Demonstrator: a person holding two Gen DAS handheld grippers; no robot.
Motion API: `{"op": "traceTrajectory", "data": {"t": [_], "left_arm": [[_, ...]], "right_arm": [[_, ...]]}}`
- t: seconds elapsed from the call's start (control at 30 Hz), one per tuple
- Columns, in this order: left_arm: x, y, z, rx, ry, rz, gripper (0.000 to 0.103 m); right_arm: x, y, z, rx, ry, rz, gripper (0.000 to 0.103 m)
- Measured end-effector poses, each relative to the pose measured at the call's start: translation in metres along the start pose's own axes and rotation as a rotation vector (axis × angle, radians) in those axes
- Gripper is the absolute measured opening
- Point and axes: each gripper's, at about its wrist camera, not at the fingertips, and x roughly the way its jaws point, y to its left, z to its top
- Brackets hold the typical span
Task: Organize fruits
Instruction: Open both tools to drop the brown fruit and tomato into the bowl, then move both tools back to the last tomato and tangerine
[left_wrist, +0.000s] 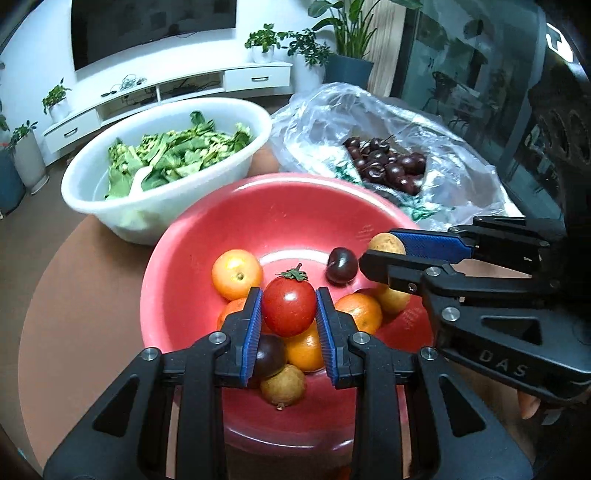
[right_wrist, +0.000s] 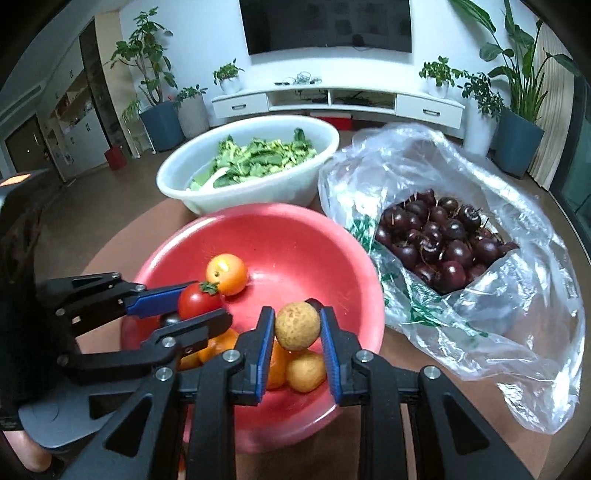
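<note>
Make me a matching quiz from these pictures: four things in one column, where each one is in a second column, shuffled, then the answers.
1. red tomato
2. tan round fruit
3. leafy greens
4. dark cherries

A. in the clear plastic bag
B. between the left gripper's pads
C. in the white basin
D. between the right gripper's pads

Pairs: 1-B, 2-D, 3-C, 4-A

Home living room: wall TV (right_wrist: 328, 26), white media console (right_wrist: 336, 99), potted plants (right_wrist: 517, 92).
</note>
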Motion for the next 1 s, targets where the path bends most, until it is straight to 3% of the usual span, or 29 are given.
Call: {"op": "traceTrajectory", "data": {"t": [0.1, 0.2, 0.23, 0.43, 0.5, 0.57, 0.67, 0.8, 1.0], "left_arm": [[0.002, 0.003, 0.0, -0.01, -0.006, 0.005, 0.03], [0.003, 0.005, 0.001, -0.012, -0.003, 0.044, 0.042], [0.004, 0.01, 0.0, -0.032, 0.003, 0.052, 0.051], [-0.009, 0.015, -0.003, -0.06, -0.024, 0.049, 0.065], [-0.018, 0.016, -0.005, -0.067, -0.039, 0.042, 0.068], [-0.03, 0.017, -0.009, -0.081, -0.059, 0.035, 0.08], [-0.05, 0.017, -0.016, -0.103, -0.092, 0.025, 0.085], [-0.08, 0.01, -0.034, -0.089, -0.118, 0.031, 0.095], [-0.097, -0.009, -0.084, -0.021, -0.07, 0.056, 0.097]], "right_arm": [[0.01, 0.003, -0.002, -0.029, 0.019, -0.024, 0.028], [0.013, 0.001, -0.002, -0.032, 0.013, -0.03, 0.029], [0.013, 0.001, -0.002, -0.032, 0.013, -0.03, 0.028], [0.012, 0.002, -0.002, -0.045, 0.006, -0.031, 0.031], [0.008, 0.001, -0.002, -0.033, -0.006, -0.031, 0.04], [0.001, 0.0, -0.003, -0.02, -0.024, -0.023, 0.05], [-0.013, 0.003, -0.009, -0.025, -0.043, -0.019, 0.056], [-0.041, 0.003, -0.026, -0.008, -0.086, -0.004, 0.061], [-0.081, 0.007, -0.081, 0.052, -0.095, 0.069, 0.066]]}}
